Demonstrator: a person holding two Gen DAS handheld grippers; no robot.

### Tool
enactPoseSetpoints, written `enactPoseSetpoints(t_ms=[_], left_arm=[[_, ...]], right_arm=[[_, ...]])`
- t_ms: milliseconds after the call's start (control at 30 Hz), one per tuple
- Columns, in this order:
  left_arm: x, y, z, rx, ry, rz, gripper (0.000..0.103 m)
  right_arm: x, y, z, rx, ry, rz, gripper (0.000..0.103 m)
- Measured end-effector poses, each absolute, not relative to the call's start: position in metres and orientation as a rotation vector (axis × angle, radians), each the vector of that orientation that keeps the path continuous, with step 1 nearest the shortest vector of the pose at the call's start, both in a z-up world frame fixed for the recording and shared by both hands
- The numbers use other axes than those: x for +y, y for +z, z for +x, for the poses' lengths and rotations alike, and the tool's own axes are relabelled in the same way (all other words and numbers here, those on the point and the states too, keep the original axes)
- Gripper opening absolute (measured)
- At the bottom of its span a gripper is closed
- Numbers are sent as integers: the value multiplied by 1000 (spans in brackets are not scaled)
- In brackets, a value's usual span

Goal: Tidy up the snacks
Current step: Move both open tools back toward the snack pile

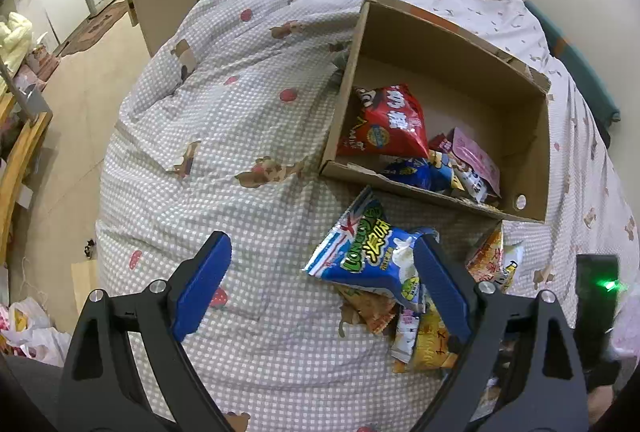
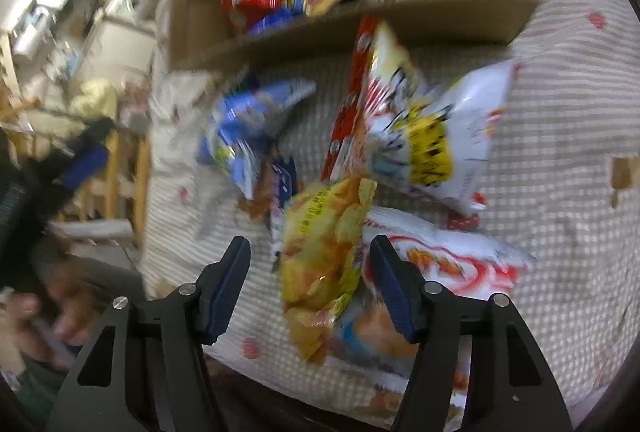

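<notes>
Left claw (image 1: 320,280) wide open, holding nothing, one finger beside blue snack bag (image 1: 360,256); right claw (image 2: 310,264) partly open around yellow chip bag (image 2: 320,252), grip unclear

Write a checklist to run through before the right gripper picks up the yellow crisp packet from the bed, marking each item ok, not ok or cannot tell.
1. Right gripper jaws apart, nothing pinched: ok.
2. Yellow crinkly crisp packet lies between the jaws: ok.
3. Packet free of neighbours: not ok, it overlaps the white-and-red foil packet.
4. Open brown cardboard box has spare room: ok.
5. Left gripper clear of the packet: ok, open, beside the blue-and-green foil snack bag.
6. Right view sharp enough to aim: not ok, blurred.
</notes>
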State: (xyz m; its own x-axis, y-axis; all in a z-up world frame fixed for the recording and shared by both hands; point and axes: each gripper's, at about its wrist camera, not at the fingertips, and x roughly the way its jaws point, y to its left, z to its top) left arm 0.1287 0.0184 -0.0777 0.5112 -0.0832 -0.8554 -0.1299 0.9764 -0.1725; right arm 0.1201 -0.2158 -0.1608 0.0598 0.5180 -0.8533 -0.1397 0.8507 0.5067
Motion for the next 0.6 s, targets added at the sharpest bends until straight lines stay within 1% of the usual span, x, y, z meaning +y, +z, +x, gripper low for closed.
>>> enactPoseSetpoints(t_ms=[67,133,167,200,267,400,467,600], left_arm=[[23,-78,130,1038,44,-231,91],[28,-80,132,1045,57,-245,91],[30,-82,133,1052,62,-251,91],[32,-84,134,1061,66,-254,91],[32,-92,138,1099,60,-247,91],[24,-109,144,1182,-5,-230,91],[13,-116,148,1205,-29,-185,91],[-14,-131,159,1267,-114,-100,91]], right_arm=[[-204,-164,121,1437,515,263,64],[-196,-166,121,1443,517,217,58],[-195,-167,120,1444,513,201,45],[-196,-167,119,1448,515,200,40],[-200,-163,119,1443,526,203,37],[-227,-148,111,1402,553,274,35],[-243,-138,108,1363,562,328,35],[-277,-113,107,1227,547,435,35]])
